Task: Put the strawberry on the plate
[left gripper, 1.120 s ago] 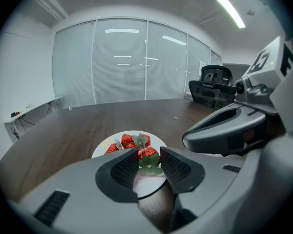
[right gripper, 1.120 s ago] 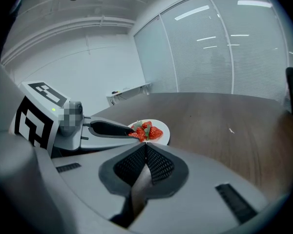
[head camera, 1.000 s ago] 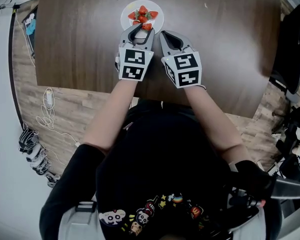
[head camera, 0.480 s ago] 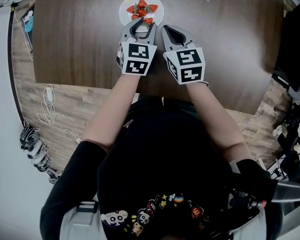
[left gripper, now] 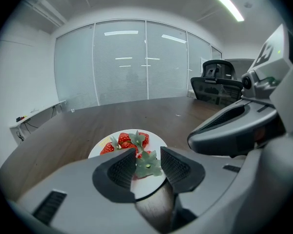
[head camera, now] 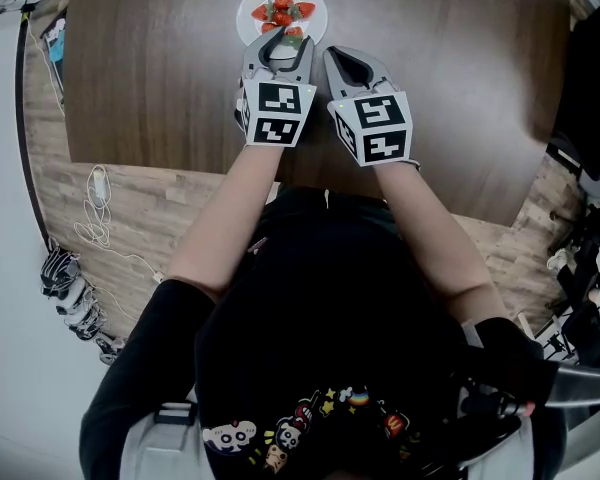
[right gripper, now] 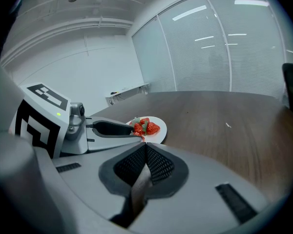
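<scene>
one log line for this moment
left hand-held gripper: shut on strawberry over plate | right hand-held gripper: shut, empty | plate: other strawberries on it

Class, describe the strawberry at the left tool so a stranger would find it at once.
On the brown table sits a white plate. At the plate's near rim, between the jaws of the left tool, is the strawberry. Unlike the other strawberries, heaped mid-plate, it turns its green leafy cap toward the tool.

Table (head camera: 460, 58) open left, right, beyond plate (head camera: 320, 13). Strawberries (head camera: 282, 10) crowd plate; left tongs (head camera: 286, 36) holding strawberry (left gripper: 147, 165) block near rim, right tongs (head camera: 332, 56) just beside.
</scene>
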Motion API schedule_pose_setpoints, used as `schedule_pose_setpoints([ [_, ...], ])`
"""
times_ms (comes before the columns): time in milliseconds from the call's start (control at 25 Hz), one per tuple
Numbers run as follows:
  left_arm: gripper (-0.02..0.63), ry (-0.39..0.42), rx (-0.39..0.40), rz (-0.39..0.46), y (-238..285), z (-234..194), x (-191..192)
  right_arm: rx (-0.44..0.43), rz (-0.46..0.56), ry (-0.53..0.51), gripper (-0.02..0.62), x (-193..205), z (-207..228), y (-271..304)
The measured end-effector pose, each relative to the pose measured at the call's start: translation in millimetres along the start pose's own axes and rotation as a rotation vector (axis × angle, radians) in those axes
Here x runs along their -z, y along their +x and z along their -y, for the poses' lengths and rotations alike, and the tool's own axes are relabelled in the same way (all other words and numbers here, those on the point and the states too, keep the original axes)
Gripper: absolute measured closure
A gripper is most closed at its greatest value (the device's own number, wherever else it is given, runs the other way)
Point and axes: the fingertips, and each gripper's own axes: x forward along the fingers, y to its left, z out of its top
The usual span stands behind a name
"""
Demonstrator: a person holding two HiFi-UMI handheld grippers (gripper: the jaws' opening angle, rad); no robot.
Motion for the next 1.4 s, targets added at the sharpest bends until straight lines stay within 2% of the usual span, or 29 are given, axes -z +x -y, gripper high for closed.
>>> schedule_pose_setpoints([
  [360,0.460,0.003,-0.021,0.025,-2.5,-4.3,-4.0,-0.007,0.001,-0.007,0.591,2.5,-3.1,-2.1],
  [920,0.460,-0.038,-0.046,0.088,-6.4,-9.0,-11.8,-0.002,0.006,-0.001,0.591,4.9,-3.8,-5.9],
  [1400,0.460,-0.069,-0.085,0.124,-31.4,-24.2,-14.2,0.007,0.030,-0.007,0.591,-3.0,-5.4,-9.3],
])
